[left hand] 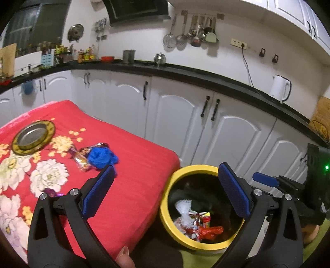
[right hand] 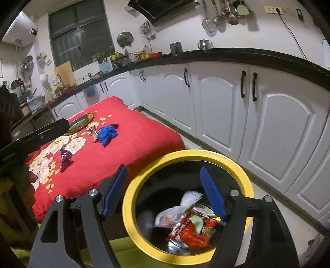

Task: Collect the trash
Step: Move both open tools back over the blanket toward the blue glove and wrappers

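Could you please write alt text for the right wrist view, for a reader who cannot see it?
The open right gripper hovers empty over a yellow-rimmed bin holding wrappers. Left of it, a red floral cloth carries a blue crumpled piece, a purple wrapper and a gold-rimmed plate.

You're in a kitchen: white cabinets [right hand: 216, 99] with black handles under a black countertop [left hand: 185, 72], white wall [left hand: 237, 59] hung with utensils [left hand: 191, 33], dark window [right hand: 82, 31], range hood [left hand: 136, 10], white kettle [left hand: 281, 88].
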{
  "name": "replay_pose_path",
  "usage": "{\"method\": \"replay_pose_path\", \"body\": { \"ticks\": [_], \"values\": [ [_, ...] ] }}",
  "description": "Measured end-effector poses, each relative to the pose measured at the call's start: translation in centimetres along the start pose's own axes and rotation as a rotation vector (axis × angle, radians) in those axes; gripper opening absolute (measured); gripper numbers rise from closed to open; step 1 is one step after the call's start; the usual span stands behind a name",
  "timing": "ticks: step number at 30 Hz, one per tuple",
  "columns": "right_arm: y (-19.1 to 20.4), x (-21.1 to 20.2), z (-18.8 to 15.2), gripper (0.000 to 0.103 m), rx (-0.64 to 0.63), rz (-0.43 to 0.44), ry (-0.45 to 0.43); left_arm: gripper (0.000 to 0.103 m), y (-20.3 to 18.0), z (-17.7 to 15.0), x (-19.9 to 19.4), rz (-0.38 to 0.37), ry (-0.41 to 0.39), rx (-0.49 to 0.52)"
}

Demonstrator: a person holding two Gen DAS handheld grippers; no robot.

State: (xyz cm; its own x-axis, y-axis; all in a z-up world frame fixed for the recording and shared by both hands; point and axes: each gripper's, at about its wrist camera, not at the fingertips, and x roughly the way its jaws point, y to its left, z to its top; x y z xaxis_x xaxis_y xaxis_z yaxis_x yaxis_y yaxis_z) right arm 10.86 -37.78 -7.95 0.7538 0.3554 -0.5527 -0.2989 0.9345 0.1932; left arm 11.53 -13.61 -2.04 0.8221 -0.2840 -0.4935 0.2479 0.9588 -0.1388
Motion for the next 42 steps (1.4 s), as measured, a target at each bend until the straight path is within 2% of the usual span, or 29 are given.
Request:
{"method": "replay_pose_path", "body": {
  "ticks": [14, 32, 42],
  "values": [
    [4.9, 1.2, 1.8, 0.073, -0.040, 0.073, 0.009, 0.092, 4.5, 0.4, -3.3, 0.096, -0.085, -0.064],
    [9.6, 3.3, 5.1, 0.075, -0.100, 0.132, -0.001, 0.092, 9.2, 0.8, -5.6, 0.184, -0.145, -0.152],
    [12.2, 8.2, 7.0, 0.075, -0.134, 0.173, 0.050, 0.092, 13.4, 1.7, -4.9, 0.232, -0.134, -0.228]
  ]
}}
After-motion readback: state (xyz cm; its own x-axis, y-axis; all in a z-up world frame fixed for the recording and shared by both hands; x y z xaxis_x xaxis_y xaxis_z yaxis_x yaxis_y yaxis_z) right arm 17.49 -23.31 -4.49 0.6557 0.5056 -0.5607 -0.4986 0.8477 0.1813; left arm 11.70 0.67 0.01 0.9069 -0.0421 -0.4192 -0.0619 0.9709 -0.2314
